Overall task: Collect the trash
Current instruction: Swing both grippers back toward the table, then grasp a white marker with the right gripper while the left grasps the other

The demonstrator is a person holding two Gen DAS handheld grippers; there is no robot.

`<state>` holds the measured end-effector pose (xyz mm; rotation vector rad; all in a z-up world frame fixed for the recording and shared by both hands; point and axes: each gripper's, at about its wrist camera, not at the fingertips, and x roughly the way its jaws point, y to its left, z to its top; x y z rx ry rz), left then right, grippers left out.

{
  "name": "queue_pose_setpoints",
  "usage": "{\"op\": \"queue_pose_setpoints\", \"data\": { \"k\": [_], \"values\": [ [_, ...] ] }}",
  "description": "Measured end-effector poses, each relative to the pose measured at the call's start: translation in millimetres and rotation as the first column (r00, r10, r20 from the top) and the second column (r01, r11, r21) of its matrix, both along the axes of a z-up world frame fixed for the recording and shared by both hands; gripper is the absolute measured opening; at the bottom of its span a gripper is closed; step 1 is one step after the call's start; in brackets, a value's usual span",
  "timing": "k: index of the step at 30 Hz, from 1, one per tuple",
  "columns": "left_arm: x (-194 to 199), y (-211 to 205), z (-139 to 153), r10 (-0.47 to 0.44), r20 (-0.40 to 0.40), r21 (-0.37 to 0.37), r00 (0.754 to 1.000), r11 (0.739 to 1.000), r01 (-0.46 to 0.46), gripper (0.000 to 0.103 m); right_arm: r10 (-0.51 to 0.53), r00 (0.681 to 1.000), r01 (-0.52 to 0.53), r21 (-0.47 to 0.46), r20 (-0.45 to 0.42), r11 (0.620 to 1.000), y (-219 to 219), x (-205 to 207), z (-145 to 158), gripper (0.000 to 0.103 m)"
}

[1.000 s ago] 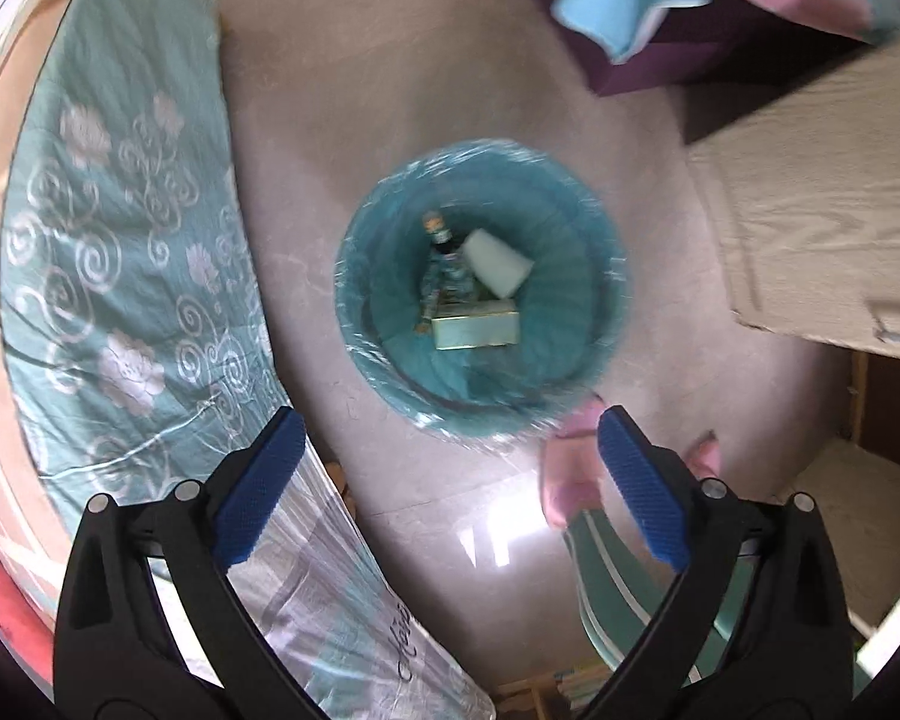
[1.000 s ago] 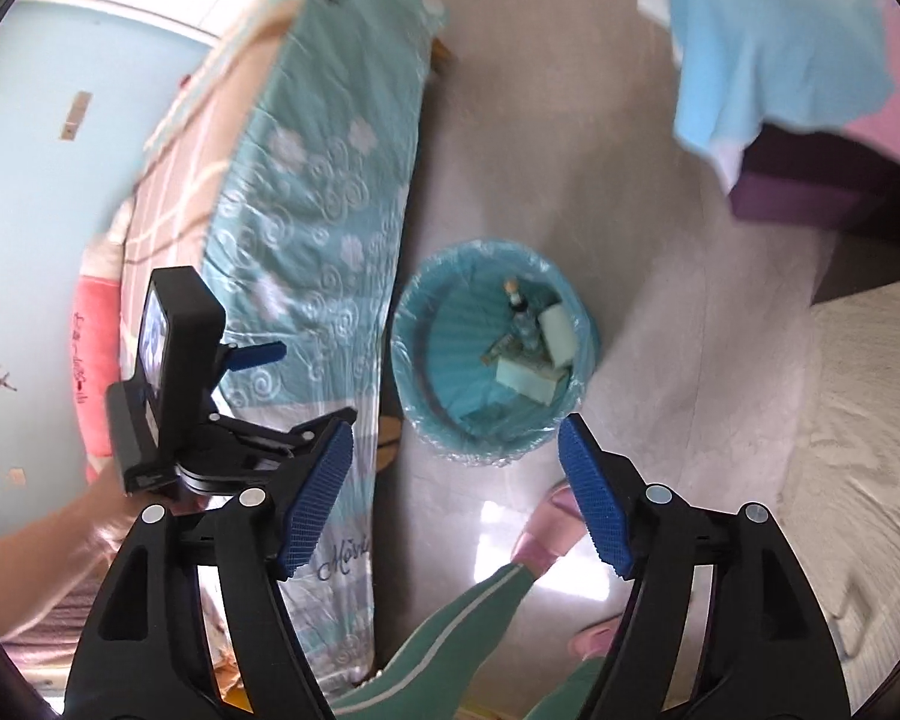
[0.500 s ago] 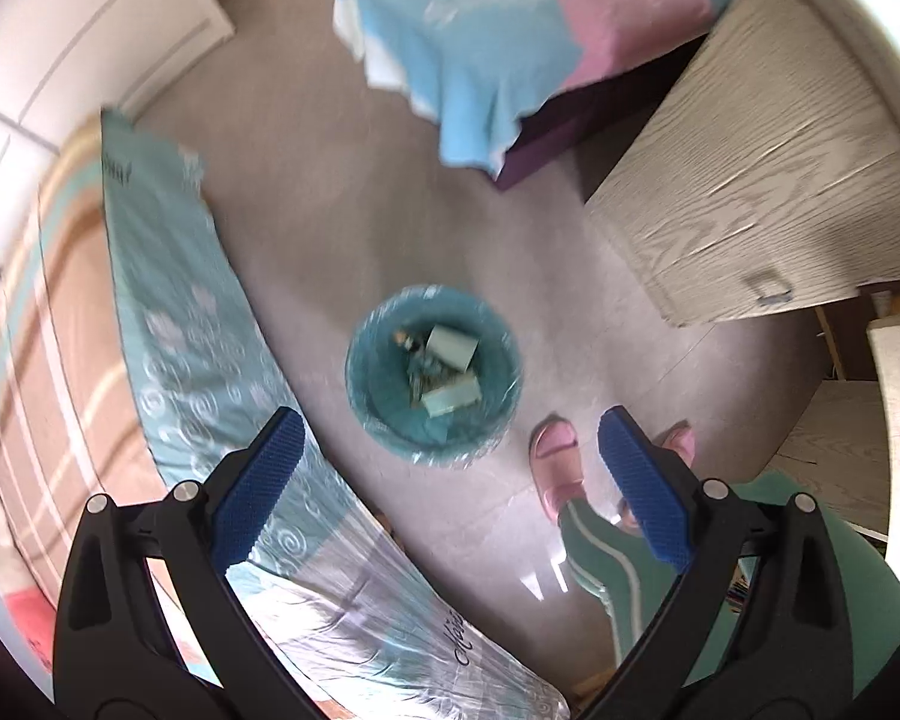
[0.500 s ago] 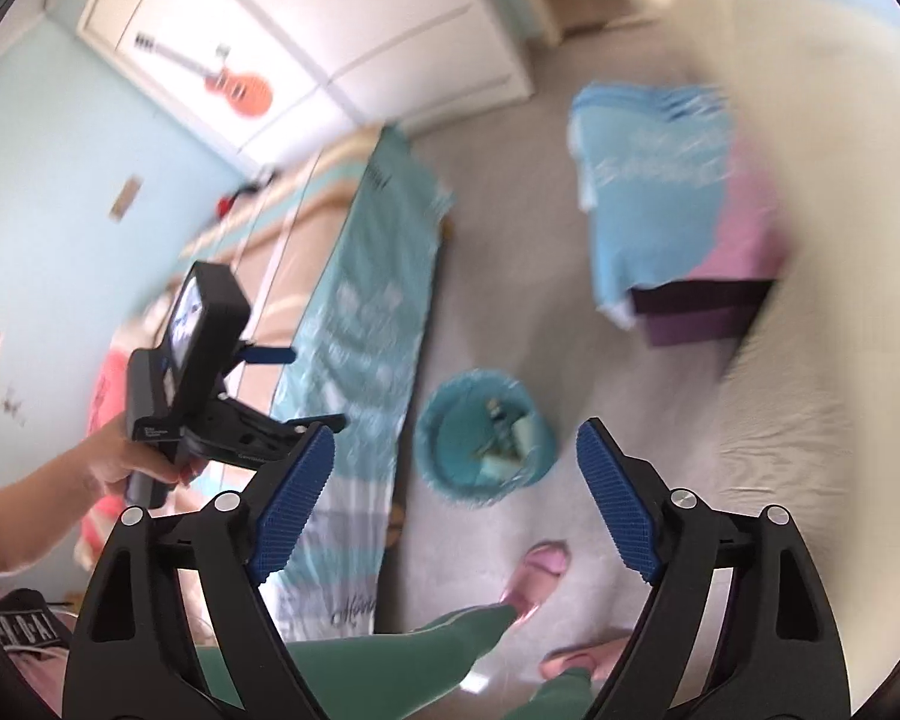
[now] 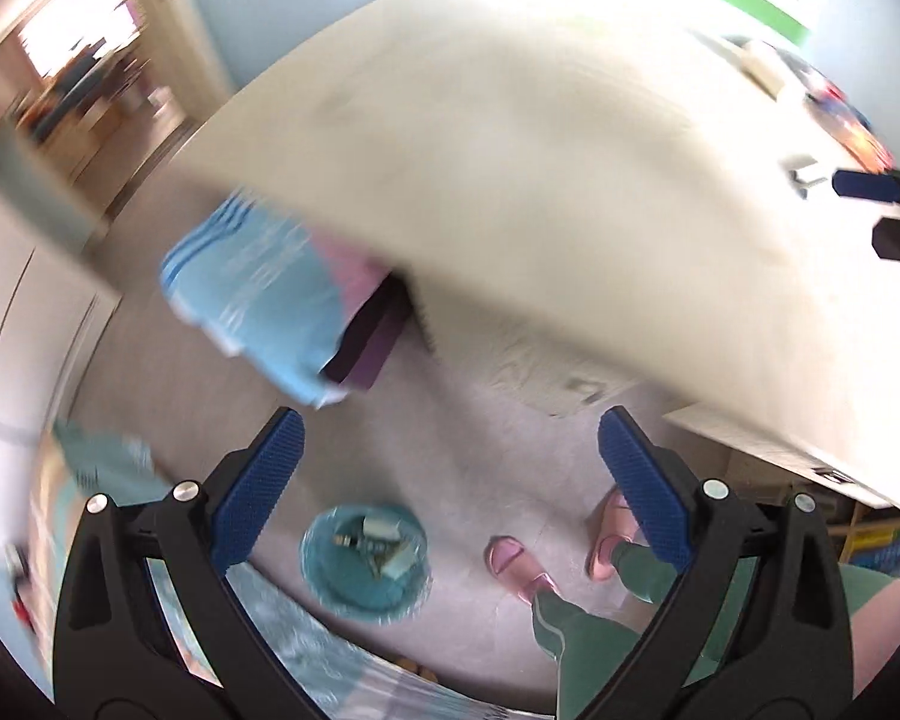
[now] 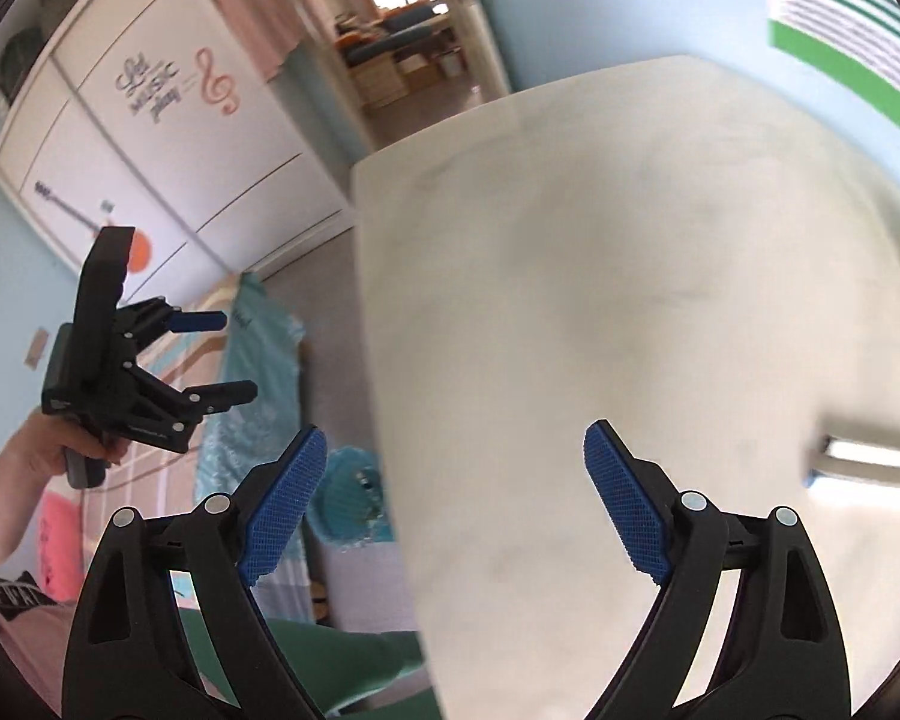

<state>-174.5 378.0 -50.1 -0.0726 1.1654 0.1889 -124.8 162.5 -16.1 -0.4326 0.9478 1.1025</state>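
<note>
**Trash bin down on the floor, both grippers up and empty**

Trash bin [image 5: 366, 561], teal and plastic-lined, sits on the grey floor with a bottle and scraps inside, near the patterned bedspread [image 6: 252, 396] and just left of the pink slippers [image 5: 513, 558]. Left gripper [image 5: 444, 480] hangs high above it, jaws spread wide, nothing between them. Right gripper [image 6: 453, 501] is wide apart too, empty, facing a pale blurred desktop [image 6: 630, 300]. A small whitish item [image 6: 864, 471] lies far right on it, too smeared to identify.
</note>
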Motion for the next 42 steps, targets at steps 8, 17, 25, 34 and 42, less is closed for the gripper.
{"op": "queue_pose_setpoints", "data": {
  "k": [8, 17, 25, 34, 42],
  "values": [
    [88, -95, 13, -0.242, 0.030, -0.028, 0.970, 0.970, 0.242, 0.096, -0.160, 0.984, 0.161, -0.001, 0.081, 0.987, -108, 59, 27, 0.087],
    [170, -187, 13, -0.408, 0.063, -0.055, 0.911, 0.910, 0.411, 0.096, -0.128, 0.982, 0.138, -0.067, 0.136, 0.988, -183, 113, 30, 0.087],
    [233, -224, 5, -0.497, 0.077, -0.078, 0.864, 0.861, 0.502, 0.096, 0.067, 0.992, -0.053, -0.131, 0.109, 0.990, -187, 153, 14, 0.087],
    [277, -241, -32, -0.579, -0.001, -0.074, 0.815, 0.813, 0.578, 0.085, 0.195, 0.980, -0.186, -0.183, 0.035, 0.966, -167, 192, -19, 0.071],
    [288, -246, -53, -0.631, -0.027, -0.090, 0.775, 0.774, 0.627, 0.079, 0.257, 0.966, -0.248, -0.225, 0.008, 0.942, -155, 202, -44, 0.063]
  ]
}}
